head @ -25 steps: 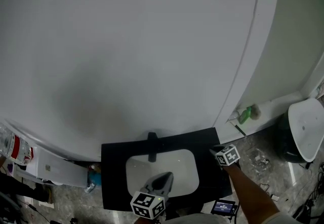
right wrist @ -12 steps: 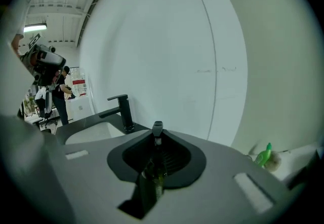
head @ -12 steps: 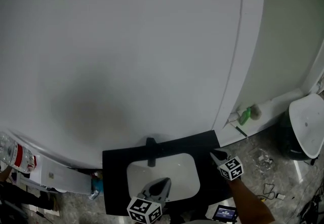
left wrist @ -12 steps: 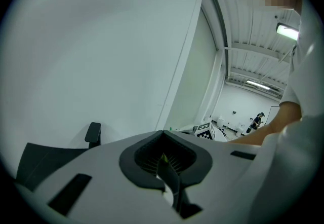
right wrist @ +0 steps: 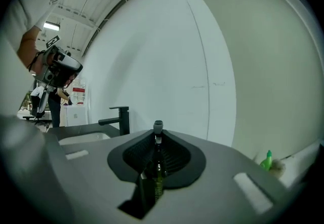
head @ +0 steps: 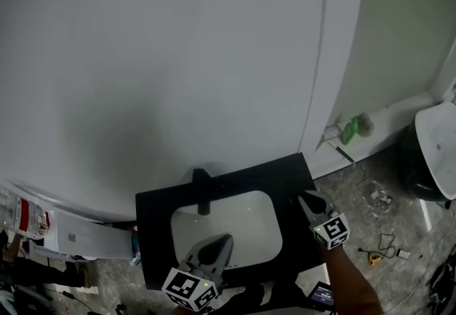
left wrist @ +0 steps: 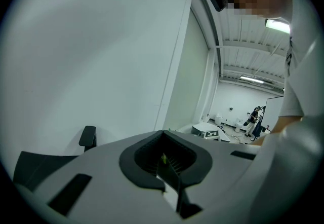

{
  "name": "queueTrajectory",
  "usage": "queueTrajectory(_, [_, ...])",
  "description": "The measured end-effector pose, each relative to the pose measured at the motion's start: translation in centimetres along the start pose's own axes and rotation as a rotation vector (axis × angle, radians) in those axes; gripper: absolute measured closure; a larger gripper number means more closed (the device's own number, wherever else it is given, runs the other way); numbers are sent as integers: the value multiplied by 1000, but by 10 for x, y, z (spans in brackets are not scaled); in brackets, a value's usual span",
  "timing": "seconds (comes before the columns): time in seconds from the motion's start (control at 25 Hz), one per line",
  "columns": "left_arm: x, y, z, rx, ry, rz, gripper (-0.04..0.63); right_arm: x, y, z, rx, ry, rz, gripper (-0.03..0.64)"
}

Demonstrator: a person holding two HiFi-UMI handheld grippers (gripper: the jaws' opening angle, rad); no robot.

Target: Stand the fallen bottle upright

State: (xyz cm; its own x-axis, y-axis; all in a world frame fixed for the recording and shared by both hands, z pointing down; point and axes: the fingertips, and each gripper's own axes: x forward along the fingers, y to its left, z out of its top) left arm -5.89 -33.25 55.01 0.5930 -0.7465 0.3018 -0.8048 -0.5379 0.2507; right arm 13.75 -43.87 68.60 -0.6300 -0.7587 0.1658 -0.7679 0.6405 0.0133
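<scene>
Pinching small bottle point(right wrist: 158, 166) upright in right tool point(head: 306, 201), just squeezed tighter. Looks hard, slippery, breakable; best gripped mid-body. Left tool point(left wrist: 163, 154) pressed together, empty.

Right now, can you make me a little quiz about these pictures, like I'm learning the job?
1. True or false: the left gripper is holding a bottle.
2. What colour is the faucet? A white, B black, C red.
3. What is between the jaws of the right gripper?

Key
1. False. Its jaws are together with nothing held.
2. B.
3. A small dark bottle with a grey cap. The jaws have just been closing on it.
</scene>
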Motion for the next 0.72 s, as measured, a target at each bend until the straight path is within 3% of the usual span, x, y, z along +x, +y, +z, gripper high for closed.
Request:
queueTrajectory(0.44, [-2, -1, 3, -5, -17, 8, 589, 2, 5, 0, -4, -20, 25, 520])
queueTrajectory(0.72, [-9, -9, 17, -22, -62, 8, 589, -23, 12, 6, -7, 38, 4, 502])
